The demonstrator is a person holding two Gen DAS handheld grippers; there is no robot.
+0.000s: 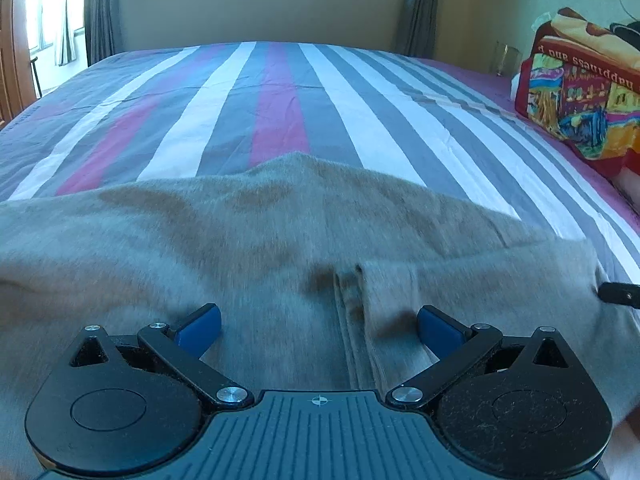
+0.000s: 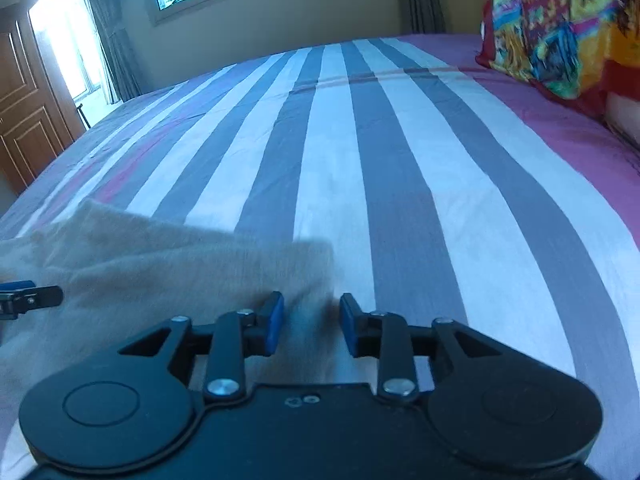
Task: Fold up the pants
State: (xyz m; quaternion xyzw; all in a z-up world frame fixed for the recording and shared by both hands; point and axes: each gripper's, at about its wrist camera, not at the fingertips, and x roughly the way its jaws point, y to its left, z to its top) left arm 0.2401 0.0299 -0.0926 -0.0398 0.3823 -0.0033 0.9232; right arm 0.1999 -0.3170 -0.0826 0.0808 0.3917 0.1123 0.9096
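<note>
Beige-grey pants (image 1: 224, 240) lie across the near part of a striped bed (image 1: 276, 92). My left gripper (image 1: 320, 326) is wide open, its blue pads on either side of a fold ridge of the pants below it. In the right wrist view the pants (image 2: 132, 268) fill the lower left, their right end between the fingers. My right gripper (image 2: 311, 320) is open, straddling that end of the cloth. The other gripper's tip shows at the edge of each view: the right gripper's in the left wrist view (image 1: 618, 294), the left gripper's in the right wrist view (image 2: 30, 298).
A colourful pillow (image 1: 580, 96) sits at the bed's right side, also in the right wrist view (image 2: 560, 32). A window and curtains (image 2: 116, 40) are behind the bed, a wooden door (image 2: 24, 112) at the left.
</note>
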